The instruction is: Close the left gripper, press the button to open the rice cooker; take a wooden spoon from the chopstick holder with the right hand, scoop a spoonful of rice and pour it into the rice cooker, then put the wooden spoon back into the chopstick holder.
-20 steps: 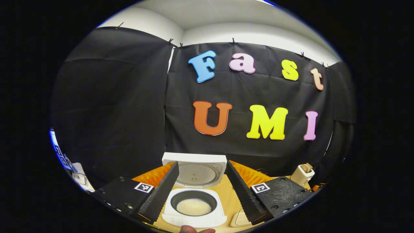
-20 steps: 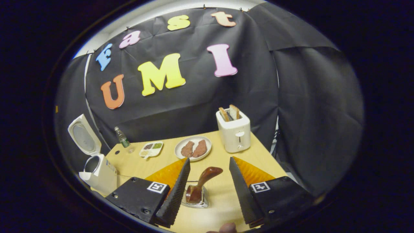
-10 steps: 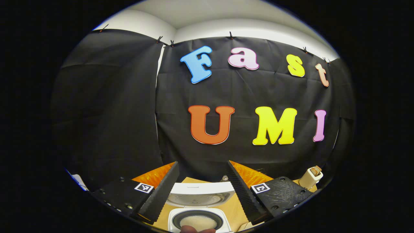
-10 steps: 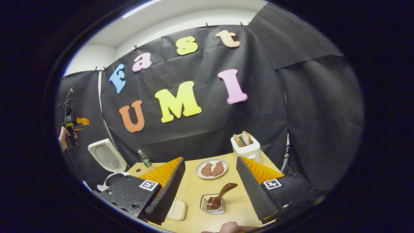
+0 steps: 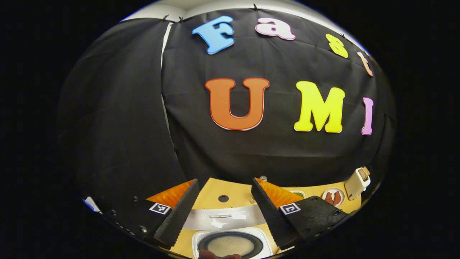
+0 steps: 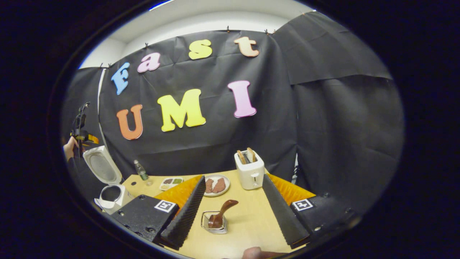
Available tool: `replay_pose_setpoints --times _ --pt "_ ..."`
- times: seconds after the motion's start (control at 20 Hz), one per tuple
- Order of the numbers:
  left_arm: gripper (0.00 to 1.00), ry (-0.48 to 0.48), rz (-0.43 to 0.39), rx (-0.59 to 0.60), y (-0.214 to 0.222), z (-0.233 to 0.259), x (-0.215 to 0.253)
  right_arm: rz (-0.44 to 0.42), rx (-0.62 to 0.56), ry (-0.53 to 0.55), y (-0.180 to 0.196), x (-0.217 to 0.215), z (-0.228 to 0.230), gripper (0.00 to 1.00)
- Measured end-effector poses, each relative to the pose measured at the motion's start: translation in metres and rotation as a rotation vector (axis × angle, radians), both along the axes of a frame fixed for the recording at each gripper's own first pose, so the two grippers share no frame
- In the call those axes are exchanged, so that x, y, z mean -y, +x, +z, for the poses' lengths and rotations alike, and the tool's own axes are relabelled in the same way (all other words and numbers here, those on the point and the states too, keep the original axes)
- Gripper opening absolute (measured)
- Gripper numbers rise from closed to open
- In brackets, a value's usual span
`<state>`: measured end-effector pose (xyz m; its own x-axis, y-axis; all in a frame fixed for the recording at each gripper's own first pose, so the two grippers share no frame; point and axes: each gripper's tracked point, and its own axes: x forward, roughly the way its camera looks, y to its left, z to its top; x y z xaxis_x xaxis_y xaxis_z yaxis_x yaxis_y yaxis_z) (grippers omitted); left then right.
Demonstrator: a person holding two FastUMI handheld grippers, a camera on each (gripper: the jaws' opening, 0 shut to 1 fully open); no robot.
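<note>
My left gripper (image 5: 224, 210) hangs with fingers spread apart, empty, above the rice cooker (image 5: 230, 242), whose lid stands open over the rice inside. My right gripper (image 6: 233, 210) is also spread and empty, facing the wooden spoon (image 6: 220, 215) standing in the chopstick holder (image 6: 214, 223) on the desk (image 6: 248, 230).

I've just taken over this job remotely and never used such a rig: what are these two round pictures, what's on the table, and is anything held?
A person holds a two-finger gripper in each hand; each picture comes from a camera riding on one gripper.

In the left gripper view, the left gripper hangs open above the rice cooker, whose lid is up, with rice inside.

In the right gripper view, the right gripper is open and empty, facing the wooden spoon standing in its wire holder. Farther off on the table stand a toaster, a plate, a small dish and a bottle.
</note>
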<state>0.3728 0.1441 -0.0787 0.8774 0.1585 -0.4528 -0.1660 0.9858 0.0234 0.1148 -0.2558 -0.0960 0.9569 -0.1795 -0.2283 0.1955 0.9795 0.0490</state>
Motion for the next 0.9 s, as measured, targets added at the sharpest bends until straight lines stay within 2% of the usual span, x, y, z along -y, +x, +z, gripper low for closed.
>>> replay_pose_setpoints --times 0.25,0.4,0.65,0.7,0.75,0.9 --pt "0.97 -0.08 -0.016 -0.085 -0.01 -0.014 0.004 0.056 -0.02 0.006 0.009 -0.027 -0.005 1.0" --pt "0.97 -0.095 -0.035 -0.117 -0.027 -0.018 0.01 0.116 -0.058 -0.003 0.018 -0.045 -0.017 1.0" --pt "0.97 -0.138 -0.055 -0.199 -0.083 -0.035 0.031 0.2 -0.065 -0.03 0.026 -0.075 -0.011 1.0" --pt "0.96 -0.143 -0.051 -0.209 -0.094 -0.043 0.034 0.219 -0.066 -0.039 0.026 -0.083 -0.011 0.96" --pt "0.96 -0.138 -0.042 -0.217 -0.105 -0.049 0.037 0.236 -0.066 -0.043 0.027 -0.09 -0.01 1.0" --pt "0.96 -0.139 -0.014 -0.233 -0.14 -0.076 0.047 0.275 -0.097 -0.023 0.025 -0.108 -0.02 1.0"
